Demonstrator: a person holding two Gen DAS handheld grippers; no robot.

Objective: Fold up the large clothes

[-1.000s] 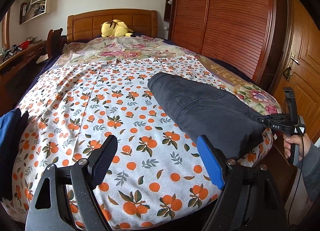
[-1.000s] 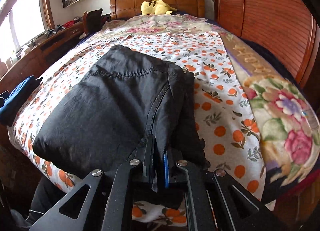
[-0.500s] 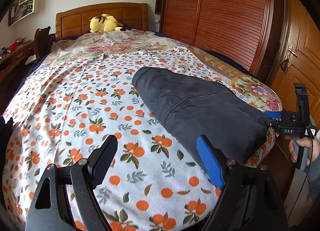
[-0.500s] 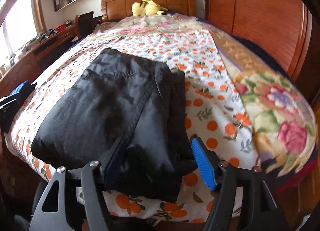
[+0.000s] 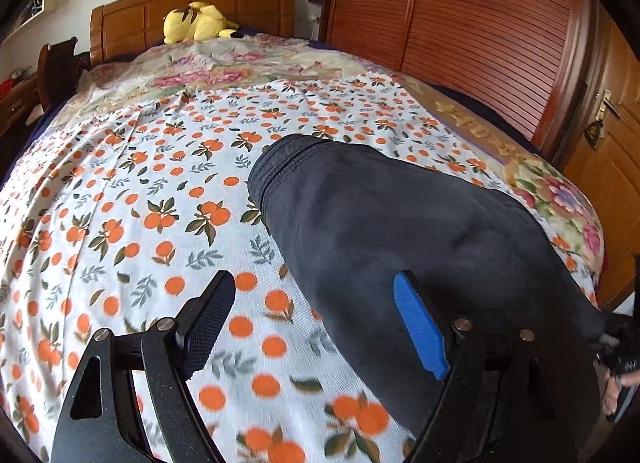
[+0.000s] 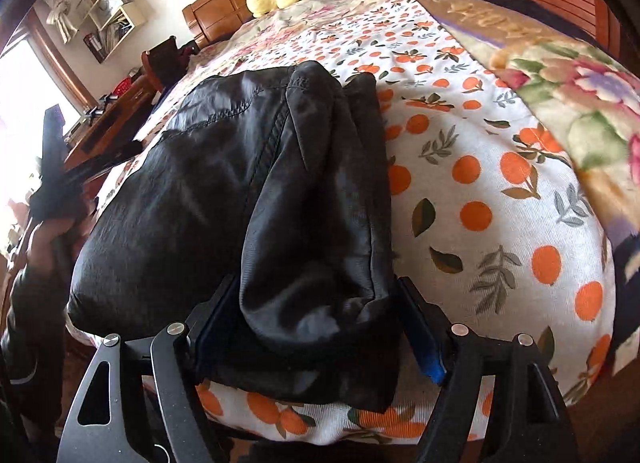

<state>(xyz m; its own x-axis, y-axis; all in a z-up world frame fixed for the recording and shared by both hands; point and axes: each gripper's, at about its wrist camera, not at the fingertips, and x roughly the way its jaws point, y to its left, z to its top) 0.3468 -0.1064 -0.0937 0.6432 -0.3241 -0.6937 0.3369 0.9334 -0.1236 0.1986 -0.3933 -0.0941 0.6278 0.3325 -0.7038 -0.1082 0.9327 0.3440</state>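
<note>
My left gripper (image 5: 308, 327) hangs wide open and empty over the orange-print white bedsheet (image 5: 132, 223); the folded dark grey garment (image 5: 400, 231) lies at its two o'clock. Only the right wrist view shows the garment's bunched near end (image 6: 316, 263) sitting between my right gripper's (image 6: 316, 339) spread fingers, ungripped.

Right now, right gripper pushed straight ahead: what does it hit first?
The dark garment. Its near folded end already lies between the open jaws of the right gripper, so contact looks almost immediate; exact depth is unclear.
</note>
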